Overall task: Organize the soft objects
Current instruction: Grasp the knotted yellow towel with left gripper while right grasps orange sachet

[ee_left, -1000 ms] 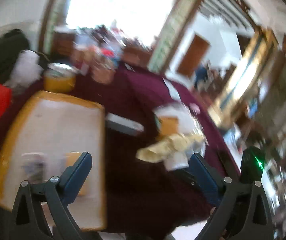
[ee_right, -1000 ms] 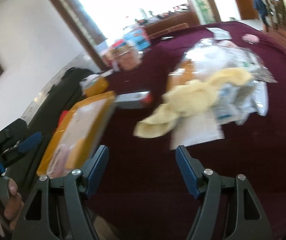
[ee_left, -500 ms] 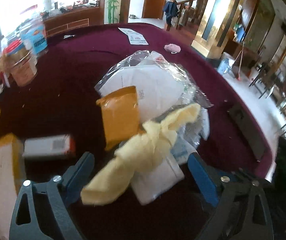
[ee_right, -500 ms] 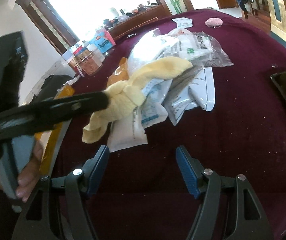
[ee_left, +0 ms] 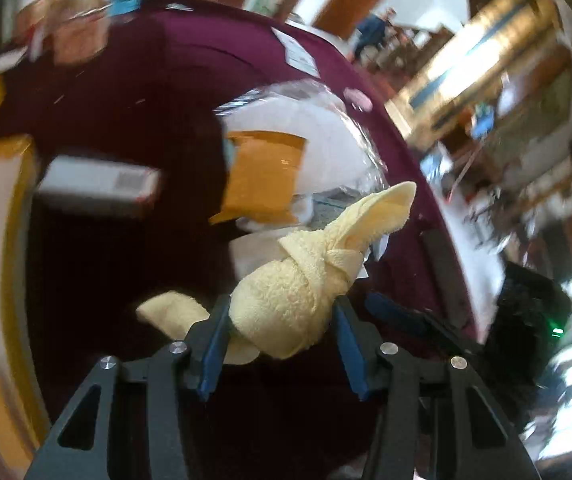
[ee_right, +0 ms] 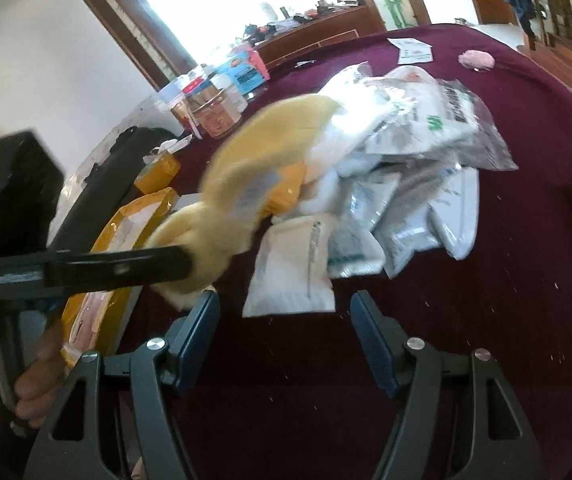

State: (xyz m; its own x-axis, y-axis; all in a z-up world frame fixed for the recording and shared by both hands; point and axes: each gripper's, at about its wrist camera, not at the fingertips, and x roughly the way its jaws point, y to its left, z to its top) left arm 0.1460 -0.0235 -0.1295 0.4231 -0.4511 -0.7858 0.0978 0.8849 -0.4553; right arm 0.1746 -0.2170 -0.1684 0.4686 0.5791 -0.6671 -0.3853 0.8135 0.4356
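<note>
As left gripper [ee_left: 282,330] jaws close around knotted yellow terry towel [ee_left: 293,300], long axis running forward-right; right gripper [ee_right: 286,344] jaws wide, empty.

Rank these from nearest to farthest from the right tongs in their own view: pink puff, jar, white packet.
From the right tongs:
1. White packet, just ahead on the cloth.
2. Jar, farther back, left.
3. Pink puff, far edge, right.
</note>
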